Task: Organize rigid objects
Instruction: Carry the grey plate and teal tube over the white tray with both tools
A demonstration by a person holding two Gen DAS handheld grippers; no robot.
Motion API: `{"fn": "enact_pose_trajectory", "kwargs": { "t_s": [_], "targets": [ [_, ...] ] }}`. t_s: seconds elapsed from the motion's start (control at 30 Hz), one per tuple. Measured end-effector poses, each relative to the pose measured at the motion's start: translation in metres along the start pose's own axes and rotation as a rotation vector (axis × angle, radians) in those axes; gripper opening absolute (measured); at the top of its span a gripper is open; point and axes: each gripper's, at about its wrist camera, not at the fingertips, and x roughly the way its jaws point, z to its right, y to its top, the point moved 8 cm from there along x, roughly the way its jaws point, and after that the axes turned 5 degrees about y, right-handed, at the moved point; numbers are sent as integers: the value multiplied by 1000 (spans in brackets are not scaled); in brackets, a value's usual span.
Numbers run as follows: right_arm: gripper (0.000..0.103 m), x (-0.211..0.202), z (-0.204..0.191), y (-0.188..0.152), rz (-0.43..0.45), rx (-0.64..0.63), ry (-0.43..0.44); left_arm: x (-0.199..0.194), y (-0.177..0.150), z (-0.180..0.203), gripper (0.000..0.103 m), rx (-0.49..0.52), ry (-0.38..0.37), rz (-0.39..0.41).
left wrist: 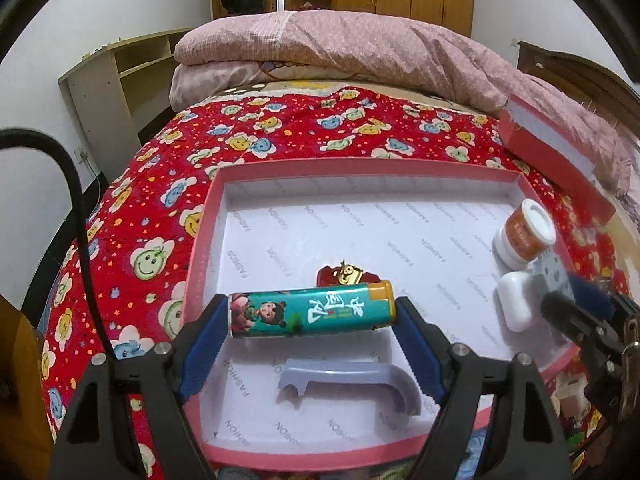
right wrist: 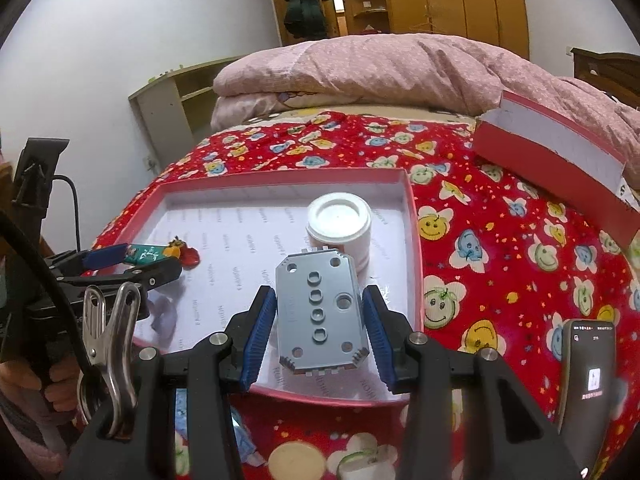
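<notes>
A shallow pink box (left wrist: 208, 216) with a white lining lies on the bed; it also shows in the right wrist view (right wrist: 414, 216). My left gripper (left wrist: 310, 320) is shut on a teal printed tube (left wrist: 310, 312), held by its ends over the box. Under it lie a red and gold charm (left wrist: 344, 276) and a lavender plastic bracket (left wrist: 348, 380). My right gripper (right wrist: 320, 320) is shut on a grey plate with holes (right wrist: 320, 312), just above the box floor next to a white-lidded jar (right wrist: 340, 224). The jar (left wrist: 524, 232) and a small white case (left wrist: 514, 300) show in the left view.
The box's lid (right wrist: 560, 160) leans at the far right by a folded pink quilt (right wrist: 380, 72). A phone (right wrist: 588, 368) lies on the red flowered bedspread (right wrist: 500, 260) at the near right. A shelf unit (left wrist: 120, 76) stands left of the bed.
</notes>
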Motion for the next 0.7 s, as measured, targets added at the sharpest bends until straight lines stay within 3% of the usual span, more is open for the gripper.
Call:
{"fn": "enact_pose_trajectory", "kwargs": {
  "t_s": [0.7],
  "targets": [
    [47,9,8,-3,-5,40,-4,9,2,13,85,46,-9,-8]
  ]
}}
